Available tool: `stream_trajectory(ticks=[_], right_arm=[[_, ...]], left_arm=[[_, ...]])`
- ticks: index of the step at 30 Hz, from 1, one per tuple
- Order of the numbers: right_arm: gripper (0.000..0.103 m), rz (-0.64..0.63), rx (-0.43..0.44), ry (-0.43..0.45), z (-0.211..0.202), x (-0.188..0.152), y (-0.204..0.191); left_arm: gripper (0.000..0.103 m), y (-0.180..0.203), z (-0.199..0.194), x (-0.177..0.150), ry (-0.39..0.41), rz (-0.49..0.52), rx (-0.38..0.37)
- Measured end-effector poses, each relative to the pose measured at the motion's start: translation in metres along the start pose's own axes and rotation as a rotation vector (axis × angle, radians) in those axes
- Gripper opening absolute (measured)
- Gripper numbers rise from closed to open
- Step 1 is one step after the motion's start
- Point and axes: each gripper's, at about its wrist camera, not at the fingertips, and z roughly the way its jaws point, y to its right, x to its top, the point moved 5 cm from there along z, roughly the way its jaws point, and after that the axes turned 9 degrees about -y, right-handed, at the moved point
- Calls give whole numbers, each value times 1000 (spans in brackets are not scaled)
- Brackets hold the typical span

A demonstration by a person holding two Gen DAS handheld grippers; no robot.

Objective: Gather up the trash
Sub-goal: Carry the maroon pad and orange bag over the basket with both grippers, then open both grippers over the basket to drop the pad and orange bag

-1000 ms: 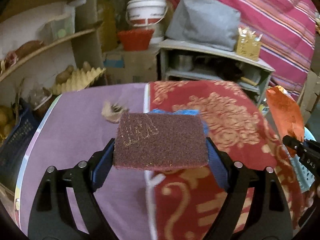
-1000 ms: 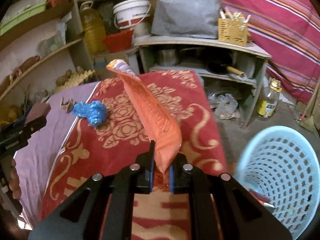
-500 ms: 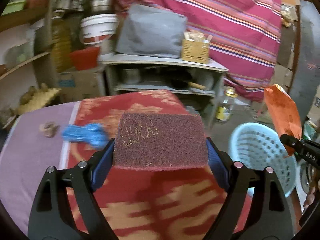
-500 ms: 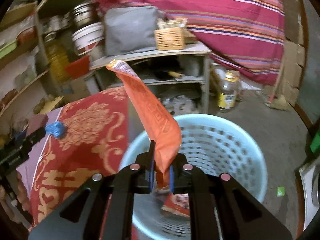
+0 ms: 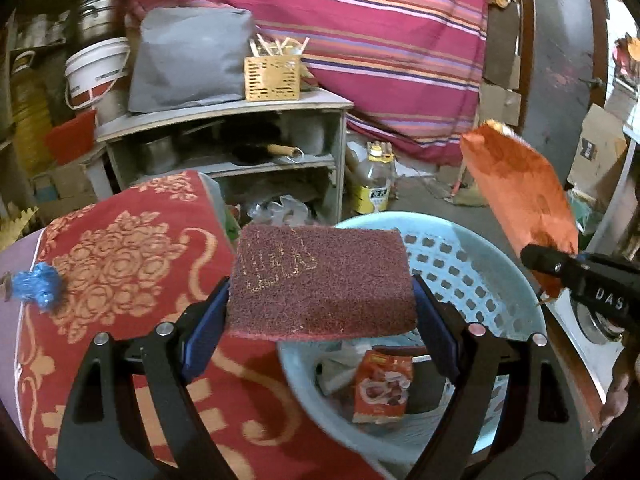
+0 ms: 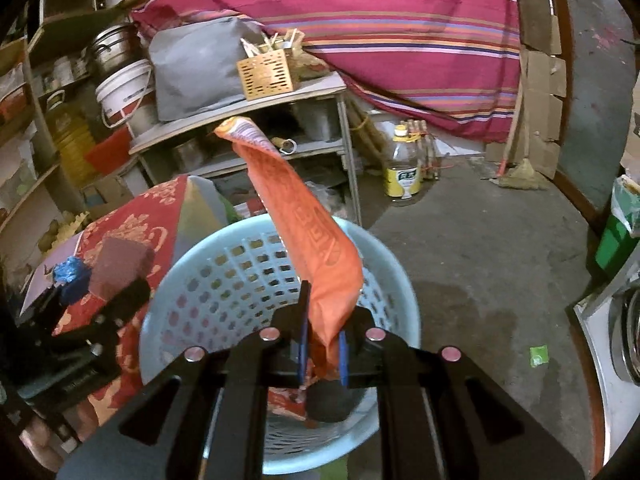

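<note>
My left gripper (image 5: 322,308) is shut on a maroon scouring pad (image 5: 320,280), held level over the near edge of a light blue perforated basket (image 5: 472,264). My right gripper (image 6: 323,344) is shut on an orange snack wrapper (image 6: 308,232) that stands up above the same basket (image 6: 224,276). The wrapper also shows at the right of the left wrist view (image 5: 520,192). A red food packet (image 5: 382,388) lies in the basket. A crumpled blue wrapper (image 5: 36,286) lies on the red patterned cloth (image 5: 120,256).
A grey shelf unit (image 5: 224,140) stands behind the basket with a grey cushion (image 5: 188,64) and a woven yellow box (image 5: 272,78) on top. An oil bottle (image 6: 404,172) stands on the concrete floor. A white bucket (image 5: 96,72) sits at the back left.
Both grippers have swung right from over the cloth-covered table to above the blue basket, still holding the pad and the wrapper. The blue wrapper stays on the cloth.
</note>
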Motion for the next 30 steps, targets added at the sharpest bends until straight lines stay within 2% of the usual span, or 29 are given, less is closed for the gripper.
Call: stream_trajectory(ticks=[5,8,12,19,23,24,25,26,27,30], right_arm=[[11,-7,-1,5,0,2,-1],[11,-9,0,5,0,1,-1],[11,-13,-11,4,1,1,-2],[12,-32,-1,-26,11,2,-18],[14,-53,1,-83,24,-3,-35],[29,-49,-7,-102,29,-5,-39],[66,-39,-12,-120,33,-6,-40],[80,-25,-13,-135,37,-8,-42],[83,-12,-12,-148,40,-10,-45],[83,-22,-53,-150,42,-9,-53]], left_arm=[[86,5,11,-1,-31,-2,-15],[91,6,11,0,-25,-3,-6],[91,-4,3,0,-12,-14,15],[96,-66,-30,-1,38,-92,115],[97,-106,-47,-7,46,-141,163],[97,-119,-52,-11,44,-153,181],[97,-127,-55,-13,42,-161,190],[97,-136,-59,-15,39,-171,202],[97,-145,-62,-17,35,-179,216],[97,-176,-79,-23,44,-208,255]])
